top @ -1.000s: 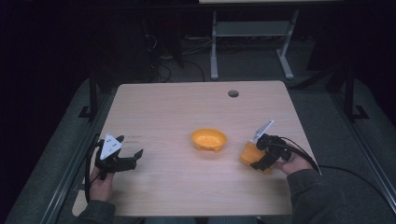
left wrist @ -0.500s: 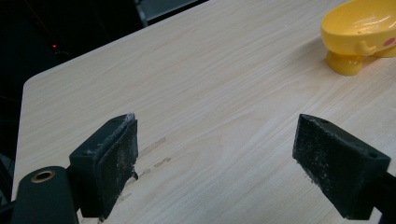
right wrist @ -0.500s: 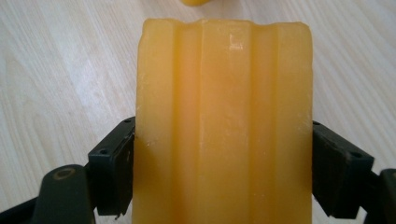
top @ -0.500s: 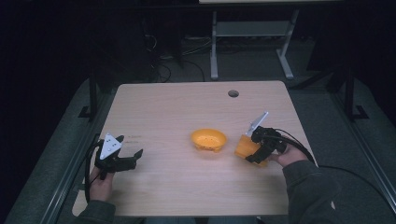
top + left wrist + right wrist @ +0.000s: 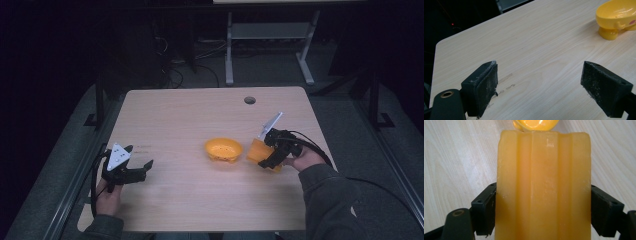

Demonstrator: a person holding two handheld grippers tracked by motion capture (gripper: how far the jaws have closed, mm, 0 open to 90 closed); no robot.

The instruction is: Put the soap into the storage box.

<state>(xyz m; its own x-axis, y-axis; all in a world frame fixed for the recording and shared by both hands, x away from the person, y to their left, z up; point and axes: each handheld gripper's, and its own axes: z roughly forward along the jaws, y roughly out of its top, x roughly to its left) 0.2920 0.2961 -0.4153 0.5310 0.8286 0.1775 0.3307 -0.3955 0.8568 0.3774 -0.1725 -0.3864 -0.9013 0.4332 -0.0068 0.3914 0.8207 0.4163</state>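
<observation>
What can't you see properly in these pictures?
- Right gripper view: the orange block, clamped in the right hand-held gripper, hides most of the yellow bowl; the block's lower end is cut off by the bottom edge.
- Left gripper view: the bowl is cut off by the right edge.
- High view: whether the block touches the table is too small to tell.

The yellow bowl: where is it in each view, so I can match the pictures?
High view: yellow bowl at table centre, just left of the orange block held in the right claw.
Left gripper view: top right corner.
Right gripper view: top edge, peeking over the block.
Shared landmark: the pale wooden table.
</observation>
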